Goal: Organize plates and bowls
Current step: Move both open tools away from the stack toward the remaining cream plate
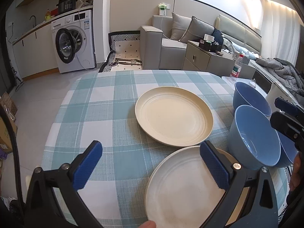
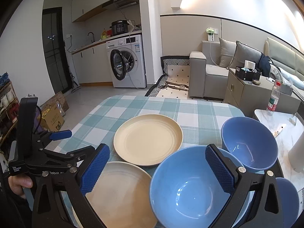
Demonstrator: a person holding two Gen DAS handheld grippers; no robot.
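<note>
Two round plates lie on the checked tablecloth point(image 1: 98, 114): a cream plate point(image 1: 173, 115) point(image 2: 148, 139) farther out and a paler plate point(image 1: 180, 186) point(image 2: 121, 195) near the front edge. Three blue bowls stand to their right: a near bowl point(image 1: 254, 138) point(image 2: 190, 190), a far bowl point(image 1: 250, 98) point(image 2: 248, 142), and a third bowl point(image 2: 288, 199) mostly hidden. My left gripper point(image 1: 152, 168) point(image 2: 76, 142) is open above the paler plate, its right finger over the plate's far rim. My right gripper point(image 2: 157, 169) is open over the near bowl, holding nothing.
A water bottle point(image 2: 273, 98) and a white appliance point(image 2: 298, 152) stand on a marble side table point(image 2: 281, 133) to the right. Sofa point(image 2: 212, 72), cabinet and washing machine point(image 2: 127, 62) lie beyond the table. A cardboard box point(image 2: 53, 119) sits on the floor at left.
</note>
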